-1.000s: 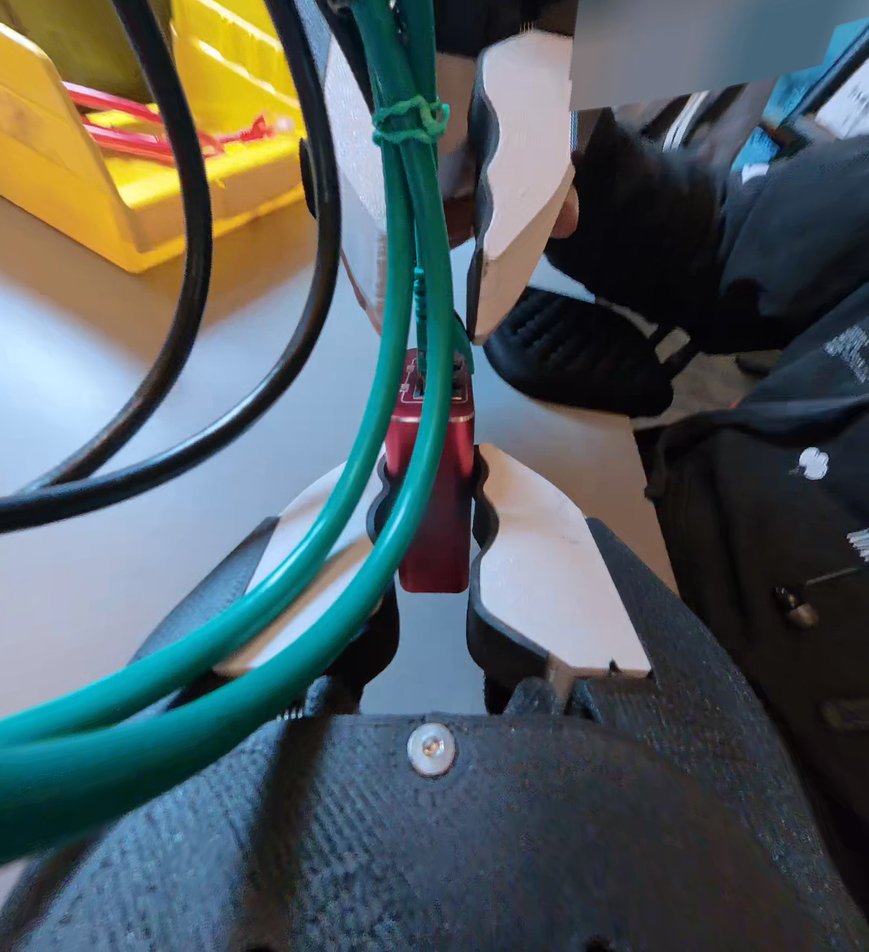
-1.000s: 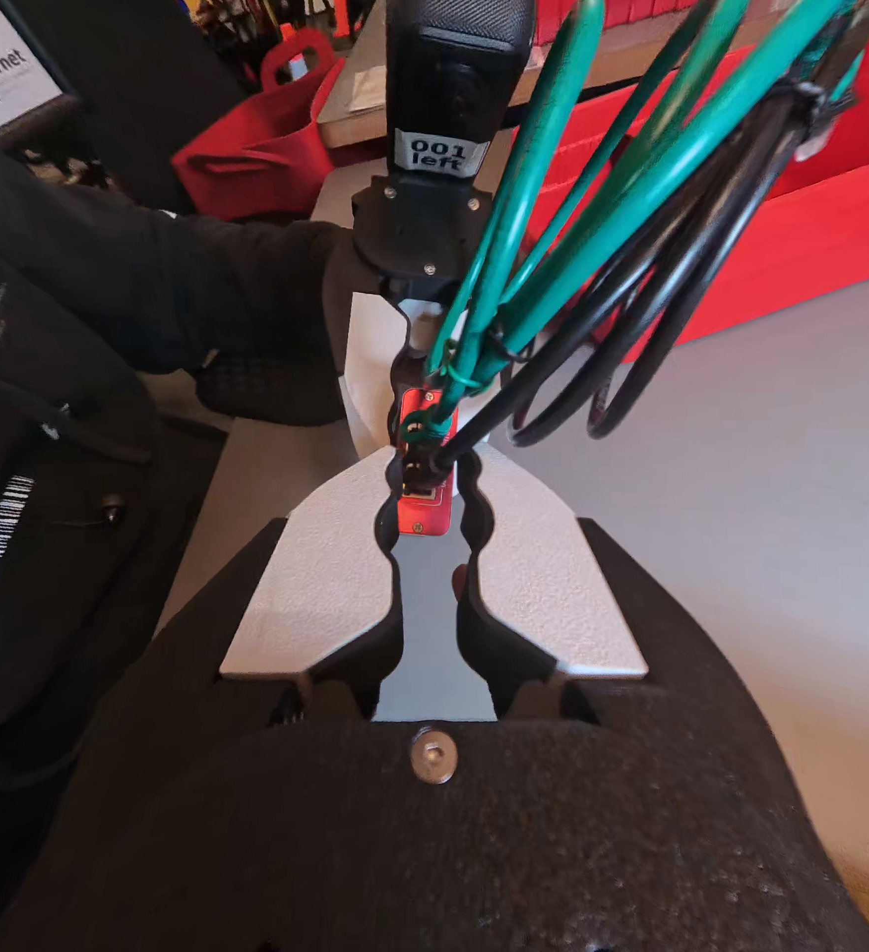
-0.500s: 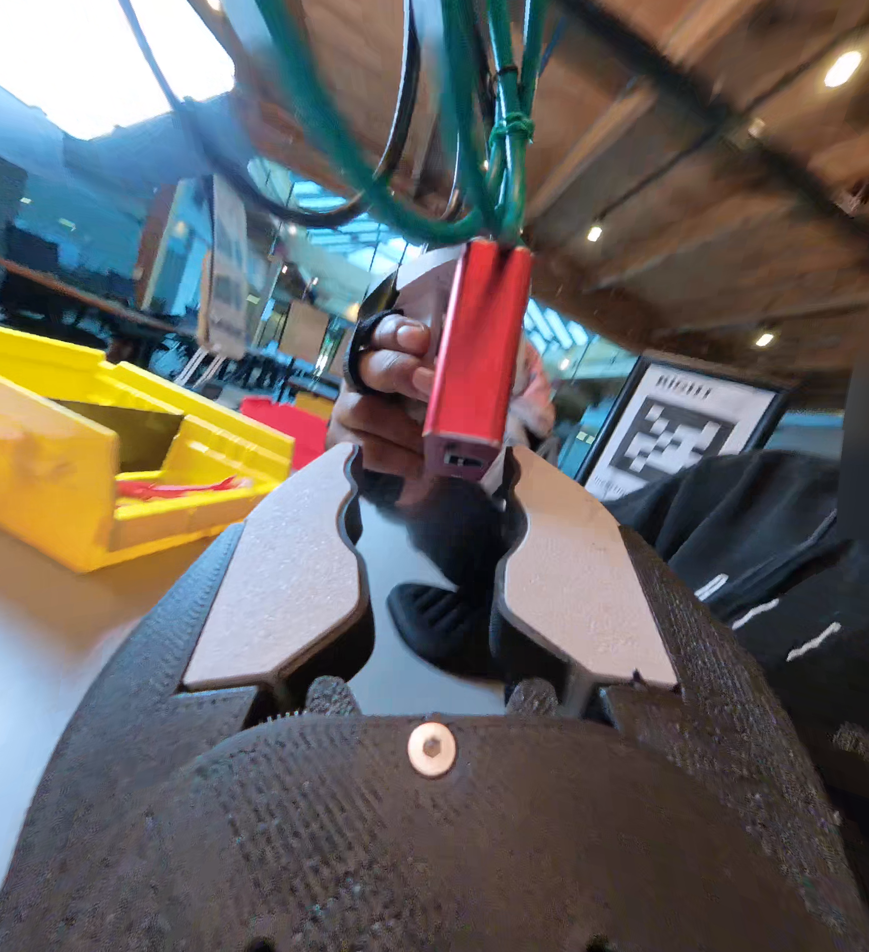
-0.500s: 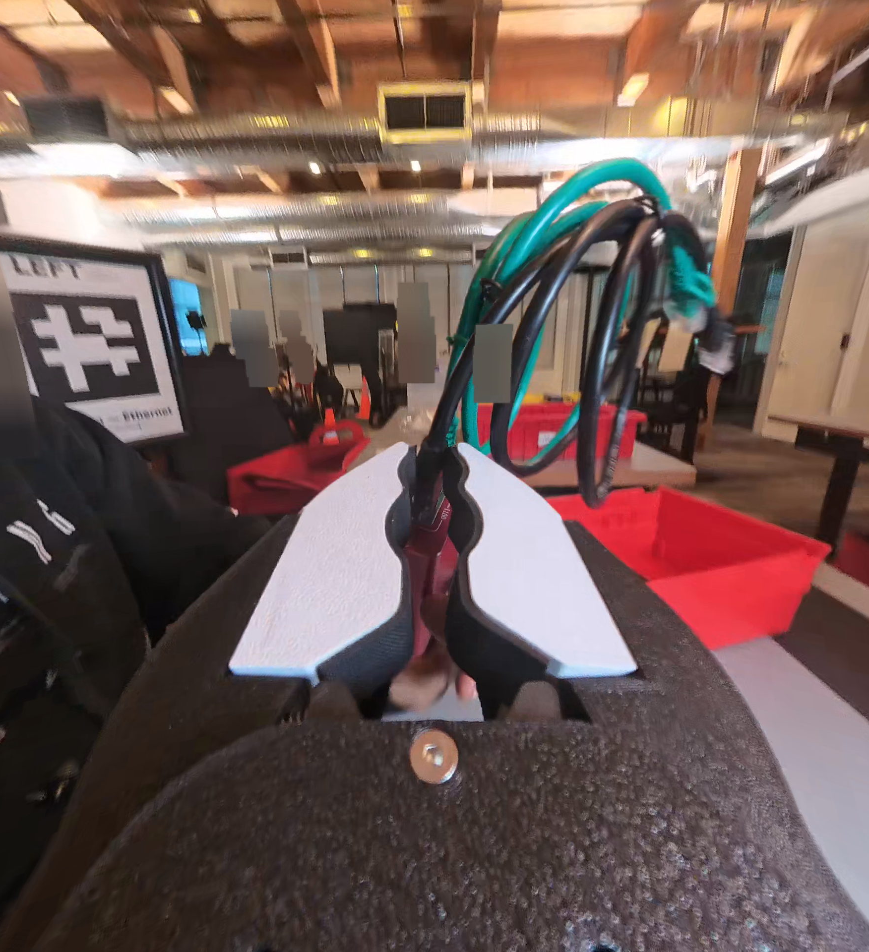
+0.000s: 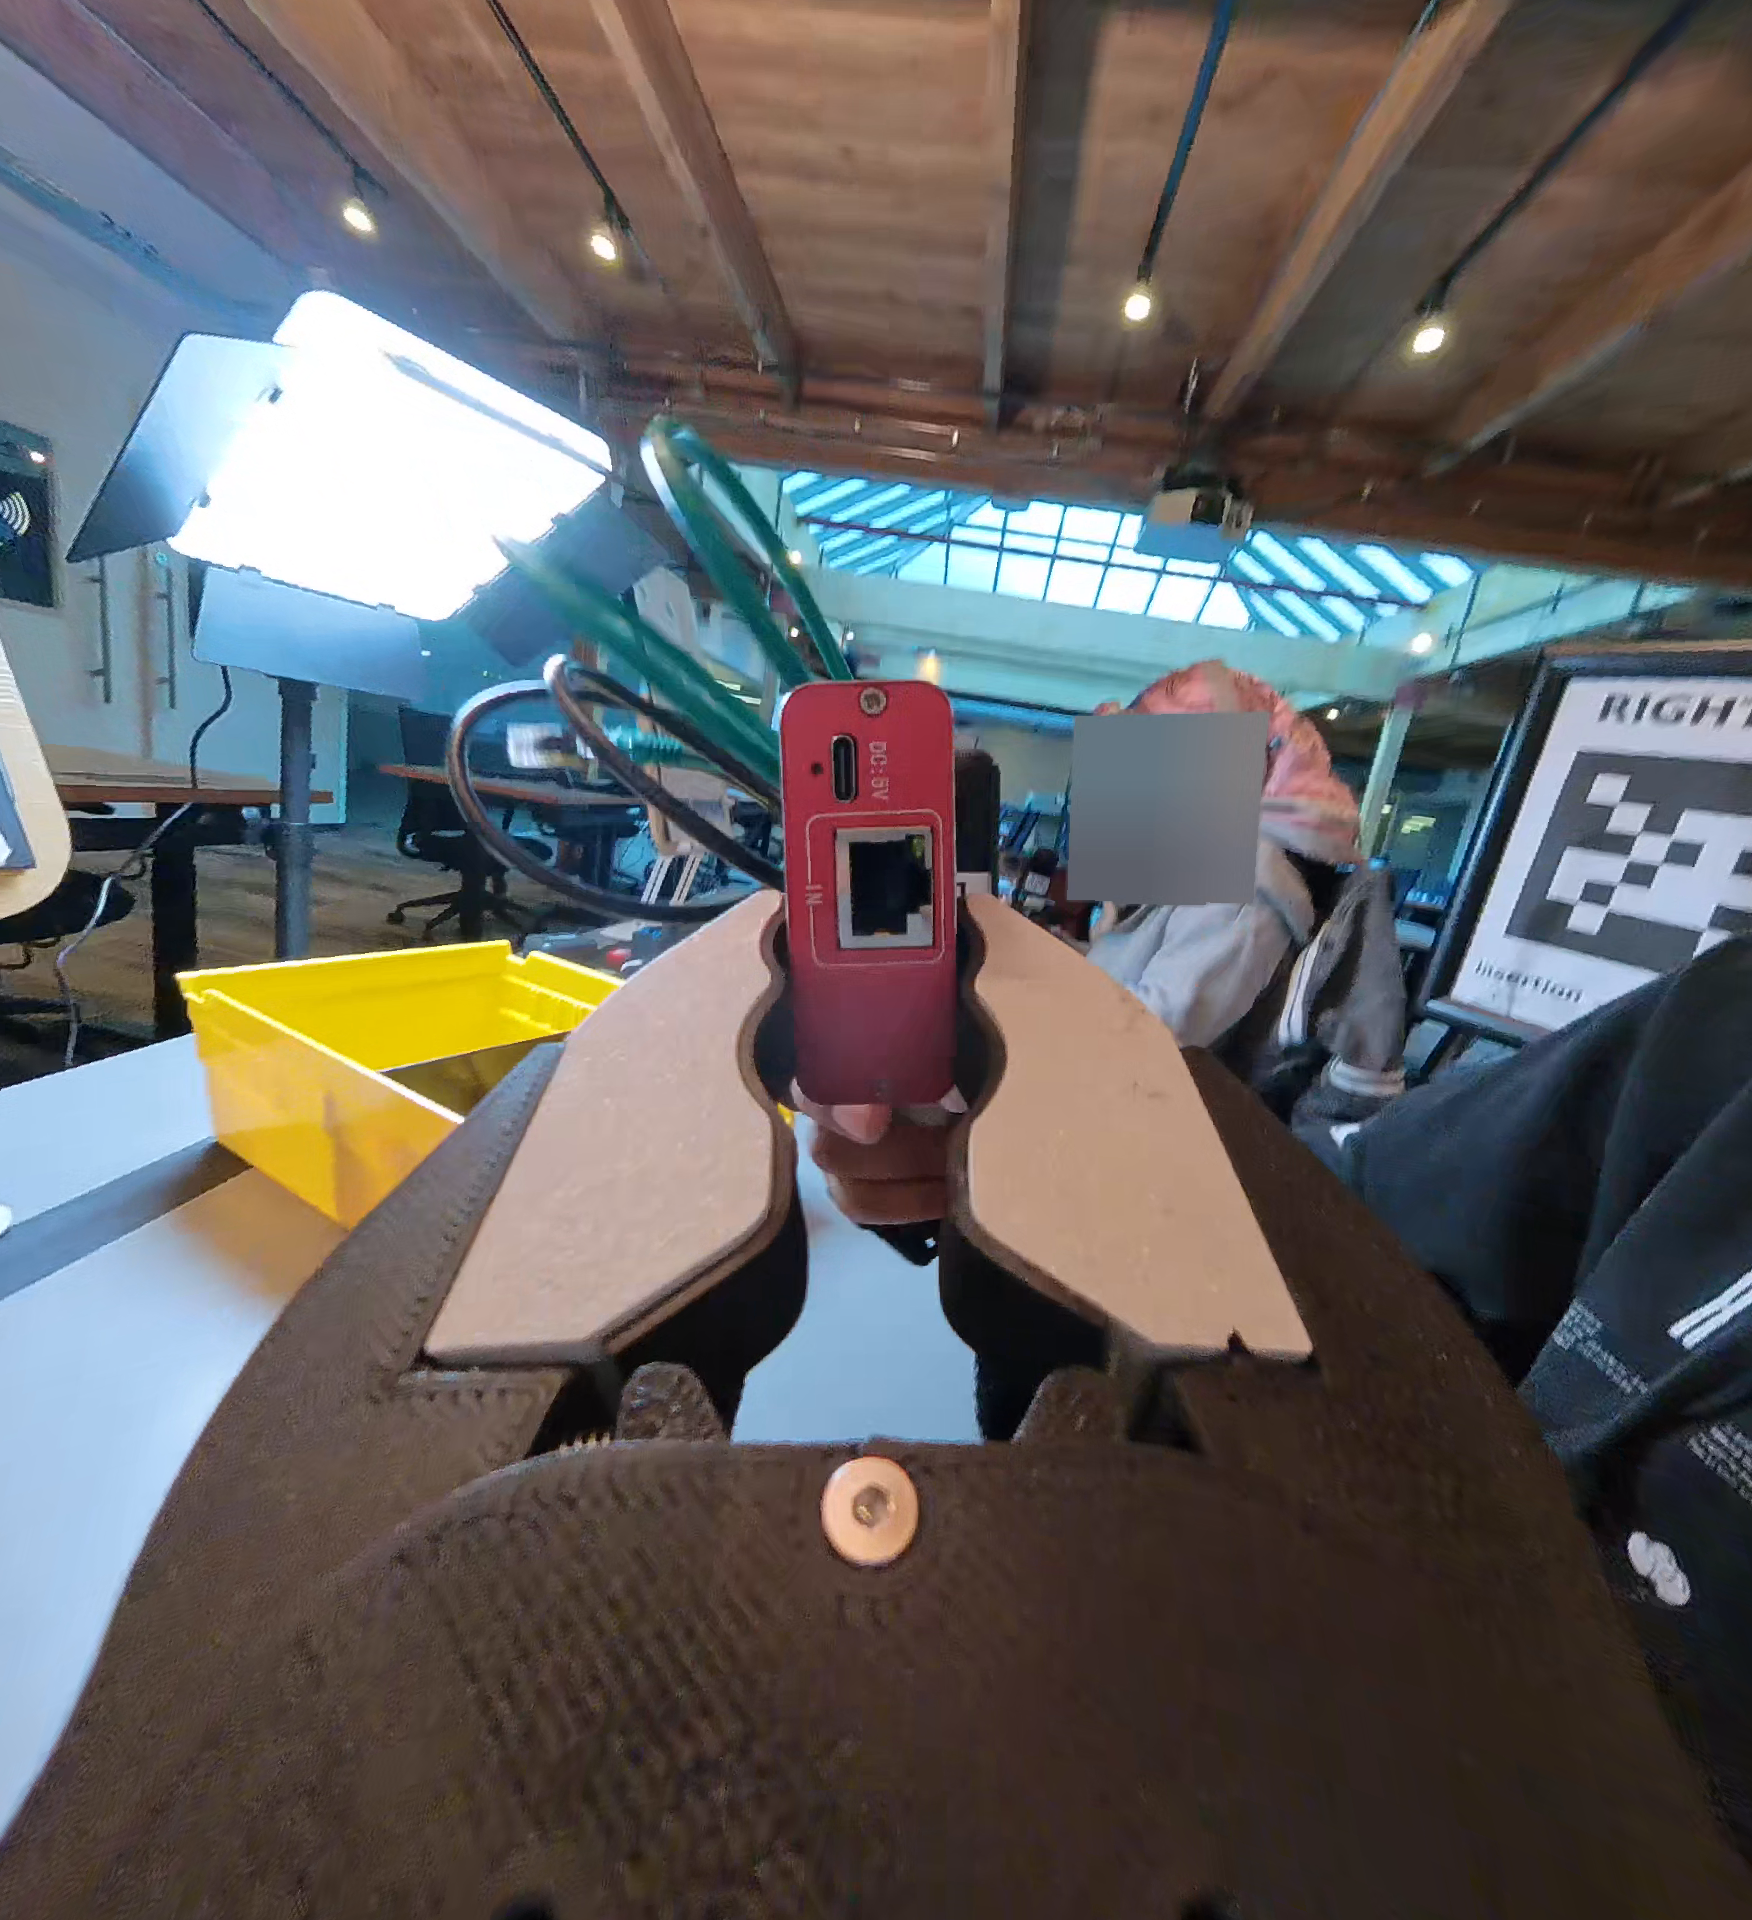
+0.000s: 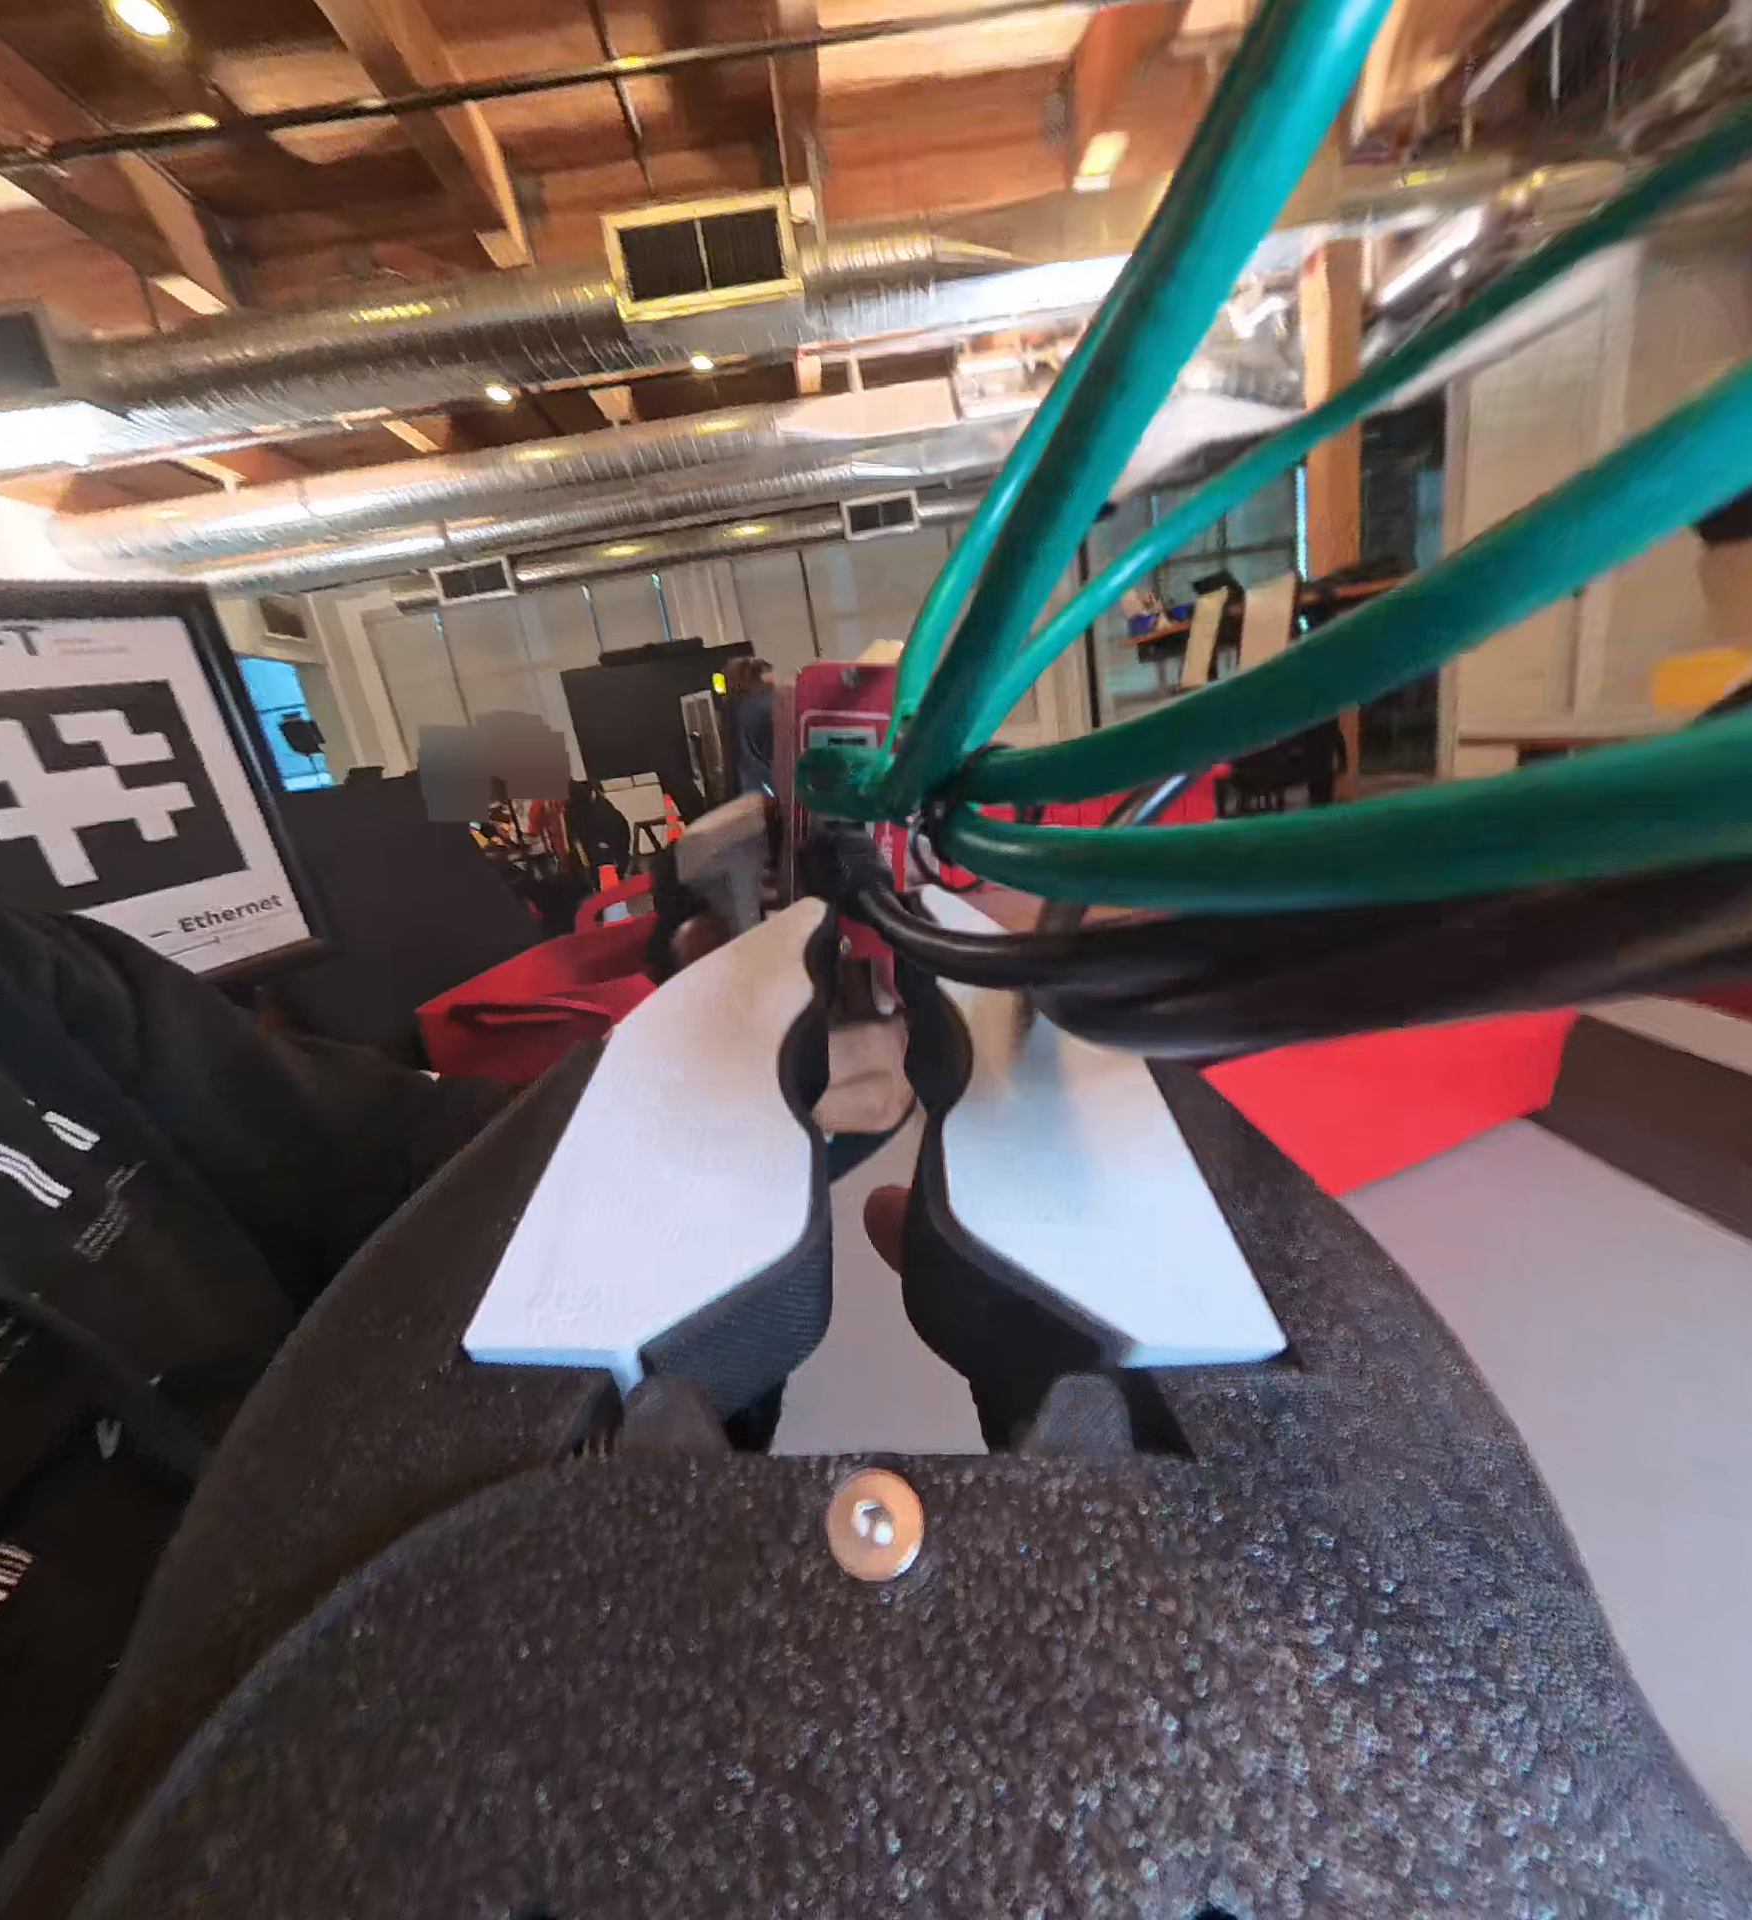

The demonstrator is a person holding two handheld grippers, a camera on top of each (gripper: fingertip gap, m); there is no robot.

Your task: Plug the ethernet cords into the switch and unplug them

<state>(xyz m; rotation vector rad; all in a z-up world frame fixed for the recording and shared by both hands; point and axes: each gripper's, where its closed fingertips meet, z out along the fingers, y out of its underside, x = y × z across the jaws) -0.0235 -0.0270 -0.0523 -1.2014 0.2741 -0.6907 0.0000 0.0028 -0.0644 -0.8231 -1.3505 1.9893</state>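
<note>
1. An open-plan office or workshop loft is shown; a ceiling of exposed wooden beams [image 5: 851, 156] is seen overhead, with small spot lamps [image 5: 1137, 304] fixed along it.
2. Below that ceiling, bare silver ventilation ducts [image 6: 539, 488] with grilles are run across the room.
3. Beneath the ceiling, a row of skylight panes [image 5: 1111, 566] is set.
4. Under the beams, a large studio light panel [image 5: 373, 457] is mounted on a stand.
5. Further below, desks and office chairs [image 5: 456, 831] are placed, with a yellow parts bin [image 5: 332, 1049] and red bins [image 6: 1371, 1091] on grey tables.
</note>
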